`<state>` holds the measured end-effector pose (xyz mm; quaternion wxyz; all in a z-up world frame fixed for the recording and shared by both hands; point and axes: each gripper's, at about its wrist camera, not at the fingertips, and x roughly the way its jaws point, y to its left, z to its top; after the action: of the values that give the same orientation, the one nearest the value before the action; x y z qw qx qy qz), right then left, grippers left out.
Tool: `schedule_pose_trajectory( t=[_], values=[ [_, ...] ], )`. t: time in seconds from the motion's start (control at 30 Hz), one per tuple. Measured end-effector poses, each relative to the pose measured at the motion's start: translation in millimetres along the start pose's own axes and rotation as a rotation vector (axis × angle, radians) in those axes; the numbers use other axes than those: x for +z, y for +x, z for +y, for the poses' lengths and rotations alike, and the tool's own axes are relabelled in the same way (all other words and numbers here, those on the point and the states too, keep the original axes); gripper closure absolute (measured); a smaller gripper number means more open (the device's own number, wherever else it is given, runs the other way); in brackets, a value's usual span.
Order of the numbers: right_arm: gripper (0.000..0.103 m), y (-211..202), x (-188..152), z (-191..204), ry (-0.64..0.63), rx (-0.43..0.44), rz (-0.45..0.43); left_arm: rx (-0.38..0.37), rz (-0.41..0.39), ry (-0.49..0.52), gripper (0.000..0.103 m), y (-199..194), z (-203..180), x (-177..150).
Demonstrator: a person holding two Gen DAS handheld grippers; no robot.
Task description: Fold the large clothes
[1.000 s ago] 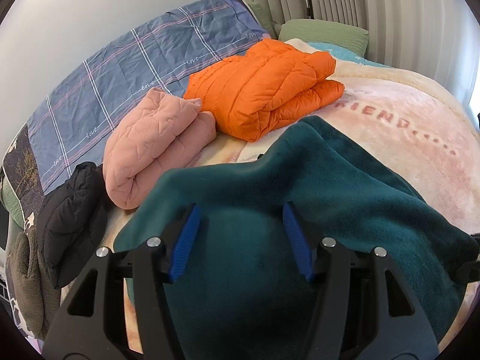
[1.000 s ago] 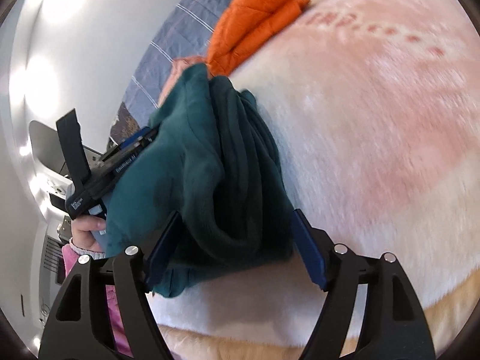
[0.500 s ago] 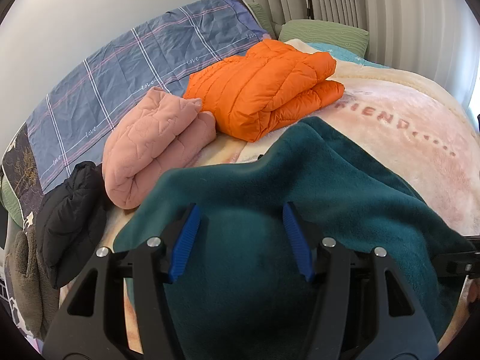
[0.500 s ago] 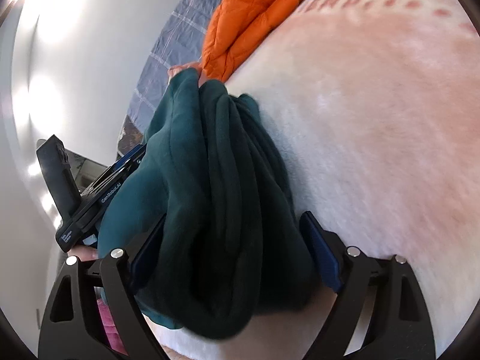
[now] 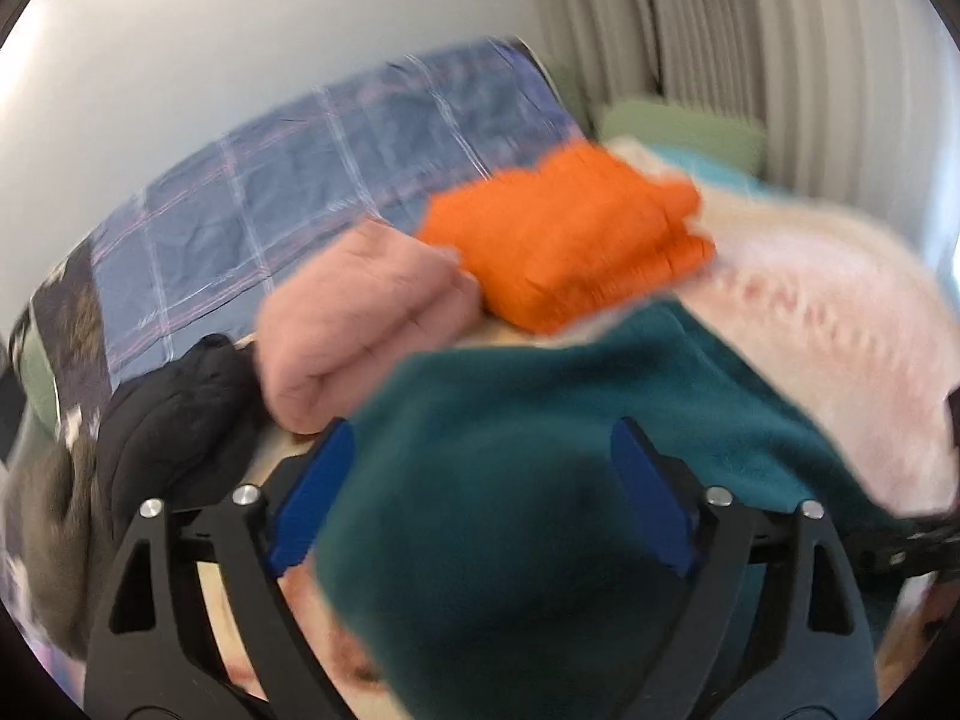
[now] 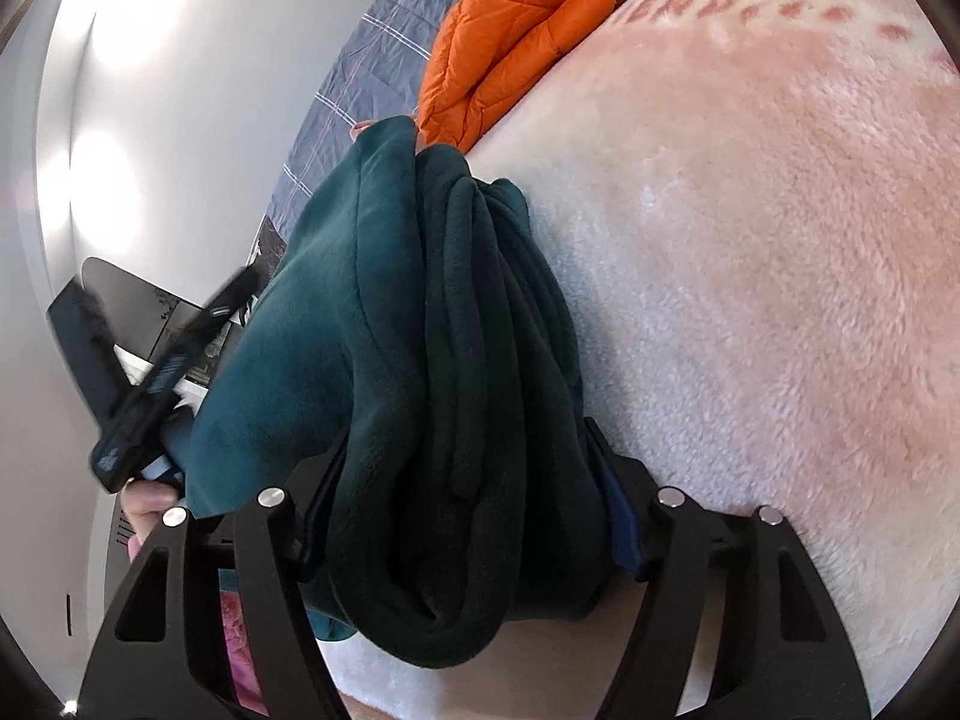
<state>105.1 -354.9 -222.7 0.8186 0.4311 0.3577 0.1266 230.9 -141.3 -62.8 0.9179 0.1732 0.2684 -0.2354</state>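
A dark teal fleece garment [image 5: 540, 408] lies bunched on the pink plush blanket [image 5: 840, 330]. My left gripper [image 5: 480, 498] straddles one end of it. Its jaws are opening, and the blue pads stand wide with the fleece loose between them. In the right wrist view the same fleece [image 6: 420, 330] is gathered into thick folds. My right gripper [image 6: 468, 510] is closing on that bundle, and the cloth bulges over both pads. The black body of the left tool [image 6: 144, 396] shows at the left, held by a person's hand [image 6: 147, 504].
A folded orange puffer jacket [image 5: 564, 240] and a folded pink quilted jacket [image 5: 360, 312] lie beyond the fleece. A black garment [image 5: 174, 420] sits at the left by a blue plaid sheet [image 5: 312, 180]. A green pillow [image 5: 678, 126] and curtains are at the back.
The left jaws have spread much wider and that view has lifted and blurred. The right gripper has pushed further over the fleece bundle and its jaws have narrowed onto it.
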Motion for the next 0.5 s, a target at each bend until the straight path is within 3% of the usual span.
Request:
schedule_pose_trajectory(
  t=[0.1, 0.23, 0.4, 0.5],
  values=[
    [0.033, -1.2, -2.3, 2.1, -0.011, -0.009, -0.001, -0.094, 0.033, -0.171, 0.005, -10.4, 44.5, -13.7],
    [0.032, -2.0, -6.4, 4.7, -0.023, -0.014, -0.001, -0.151, 0.114, -0.387, 0.003, 6.7, 89.6, -45.3],
    [0.028, -2.8, -7.1, 5.1, -0.015, -0.013, 0.01, -0.447, 0.188, -0.717, 0.002, 47.3, 119.8, -78.1],
    [0.026, -1.4, -5.8, 4.6, -0.003, -0.005, 0.016, -0.519, 0.197, -0.771, 0.002, 70.1, 121.3, -78.0]
  ],
)
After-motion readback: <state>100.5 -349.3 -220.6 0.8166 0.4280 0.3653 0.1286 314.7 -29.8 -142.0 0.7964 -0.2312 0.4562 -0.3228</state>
